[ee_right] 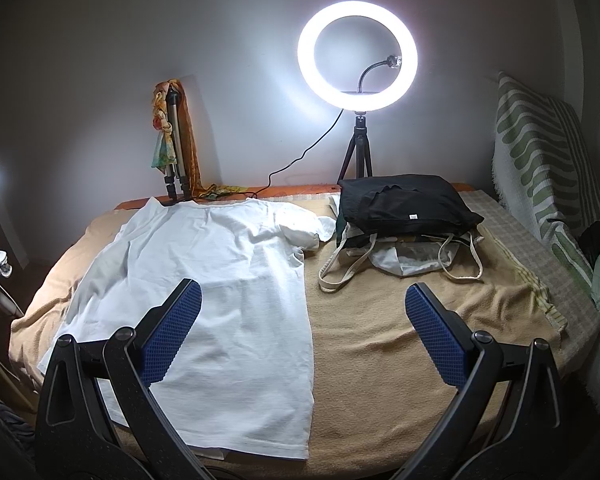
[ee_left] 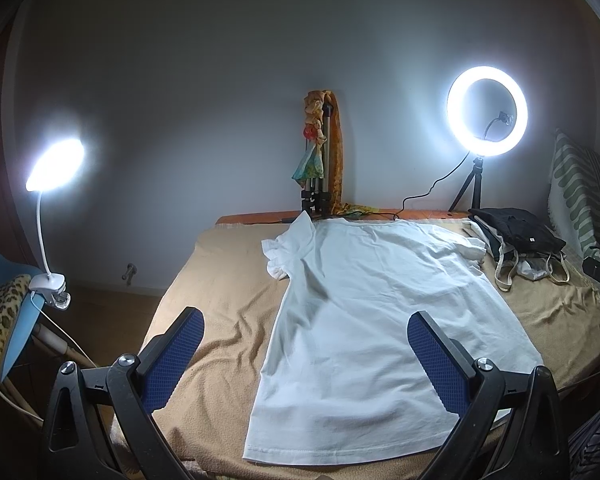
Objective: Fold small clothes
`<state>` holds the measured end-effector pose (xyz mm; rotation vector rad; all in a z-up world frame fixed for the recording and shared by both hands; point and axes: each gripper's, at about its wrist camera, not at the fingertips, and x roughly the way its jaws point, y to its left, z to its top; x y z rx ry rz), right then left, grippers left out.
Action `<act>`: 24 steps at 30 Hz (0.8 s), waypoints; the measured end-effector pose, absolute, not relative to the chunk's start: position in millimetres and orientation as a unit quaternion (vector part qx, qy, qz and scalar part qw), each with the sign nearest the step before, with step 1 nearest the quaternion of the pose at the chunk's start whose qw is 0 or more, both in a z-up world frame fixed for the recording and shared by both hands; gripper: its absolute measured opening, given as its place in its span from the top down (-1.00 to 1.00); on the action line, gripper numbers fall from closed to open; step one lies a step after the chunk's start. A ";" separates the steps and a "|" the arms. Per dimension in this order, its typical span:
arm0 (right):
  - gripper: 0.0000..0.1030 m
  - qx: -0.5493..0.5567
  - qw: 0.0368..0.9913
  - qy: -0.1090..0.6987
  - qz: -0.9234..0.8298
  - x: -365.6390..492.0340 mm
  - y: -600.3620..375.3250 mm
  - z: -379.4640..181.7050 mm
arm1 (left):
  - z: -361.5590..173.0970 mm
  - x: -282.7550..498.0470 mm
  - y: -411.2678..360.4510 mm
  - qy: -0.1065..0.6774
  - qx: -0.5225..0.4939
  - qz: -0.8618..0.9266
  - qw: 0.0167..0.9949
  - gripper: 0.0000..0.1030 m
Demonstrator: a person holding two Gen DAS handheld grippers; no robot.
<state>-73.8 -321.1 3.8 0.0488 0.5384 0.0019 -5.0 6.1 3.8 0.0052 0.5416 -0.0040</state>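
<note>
You see a lit ring light (ee_right: 357, 51) upper centre, a clip lamp (ee_left: 55, 164) at left, and a striped cushion (ee_right: 540, 152) at right.

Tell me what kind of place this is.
Probably a room at home set up for filming: a white T-shirt lies flat on a blanket-covered table against a wall, lit by a ring light on a tripod, with a clip lamp at the left.

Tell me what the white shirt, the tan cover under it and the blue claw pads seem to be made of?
White shirt: probably cotton knit, matte, softly creased, with a stitched hem. Tan cover: looks like fleece or a brushed blanket, fuzzy and dull, lying in soft ripples. Blue pads: likely rubber, judging by the fine grid texture.
</note>
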 end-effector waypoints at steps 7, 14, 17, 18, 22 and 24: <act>-1.00 0.024 0.963 0.267 0.002 -72.9 -318.5 2.7 | 3.7 -5.2 6.3 0.267 0.003 -0.002 0.964 -0.99; -1.00 0.030 0.961 0.273 0.018 -68.6 -298.0 3.2 | -2.4 -3.0 14.3 0.270 0.000 0.008 0.963 -0.99; -1.00 0.038 0.960 0.277 0.033 -63.1 -292.1 4.9 | -7.8 -1.9 21.5 0.272 -0.007 0.014 0.962 -0.99; -1.00 0.040 0.959 0.278 0.039 -60.6 -291.3 6.4 | -9.9 -1.4 24.0 0.273 -0.009 0.015 0.962 -0.99; -1.00 0.029 0.957 0.279 0.069 -48.9 -275.3 14.7 | -20.8 0.4 37.0 0.283 -0.022 0.016 0.959 -0.89; -1.00 0.030 0.955 0.281 0.087 -41.5 -273.7 21.4 | -27.1 0.3 45.3 0.291 -0.035 0.015 0.956 -0.82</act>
